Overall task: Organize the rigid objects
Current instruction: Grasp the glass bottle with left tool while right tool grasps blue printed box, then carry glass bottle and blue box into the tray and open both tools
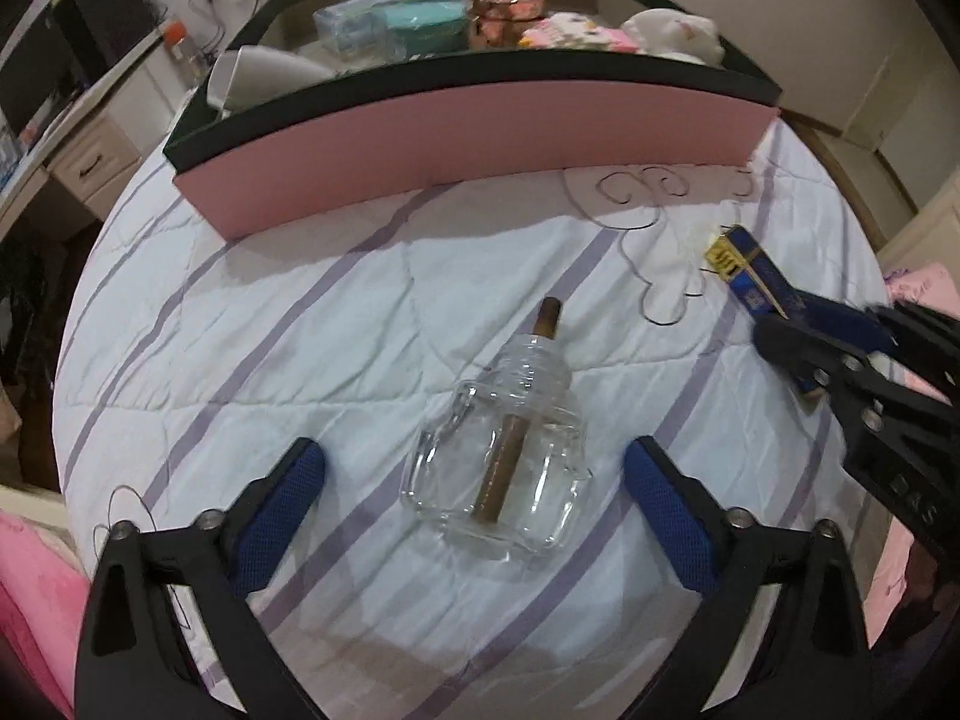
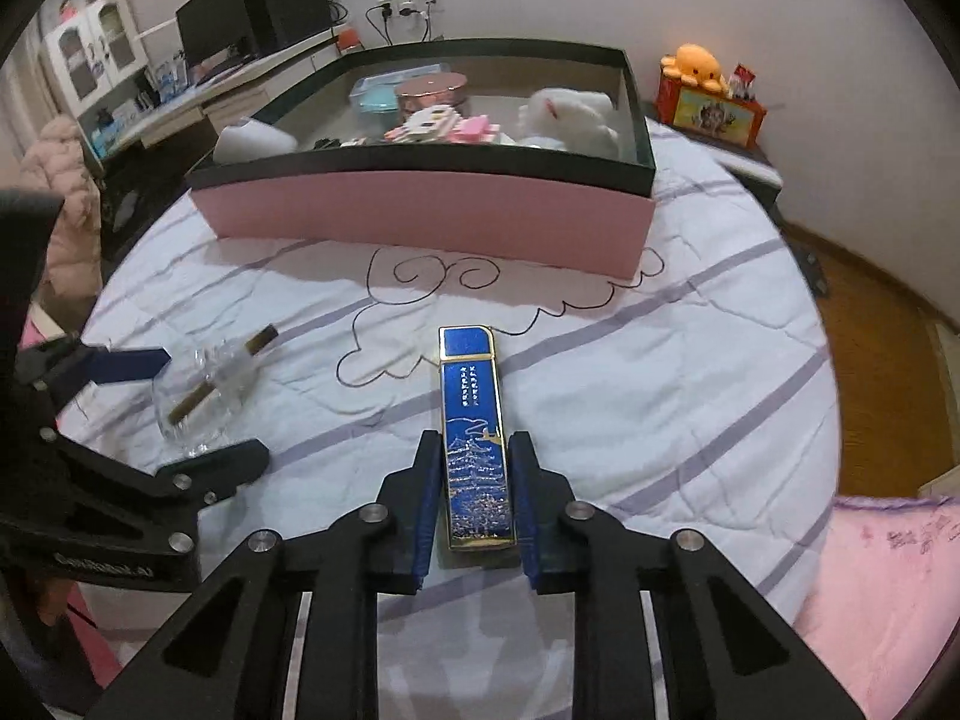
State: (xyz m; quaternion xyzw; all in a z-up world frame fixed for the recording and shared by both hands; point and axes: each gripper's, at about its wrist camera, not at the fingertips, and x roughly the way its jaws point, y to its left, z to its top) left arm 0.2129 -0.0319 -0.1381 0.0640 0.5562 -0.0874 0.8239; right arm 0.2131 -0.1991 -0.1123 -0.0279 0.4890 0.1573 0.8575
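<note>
Pink box (image 2: 432, 213) with black rim, far end of striped bedspread (image 2: 660, 390), holding assorted items, clear glass bottle (image 1: 498, 474) lying between spread left gripper (image 1: 474, 498) pads, untouched, blue slim case (image 2: 477, 438) near right, clamped by right gripper (image 2: 477, 516)

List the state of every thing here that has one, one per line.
Glass bottle: lying on its side on the bed, ungripped.
Blue box: flat on the bed, clamped.
Pink storage box: open, no lid.
Left gripper: jaws wide, astride the bottle.
Right gripper: jaws closed on the blue box.
</note>
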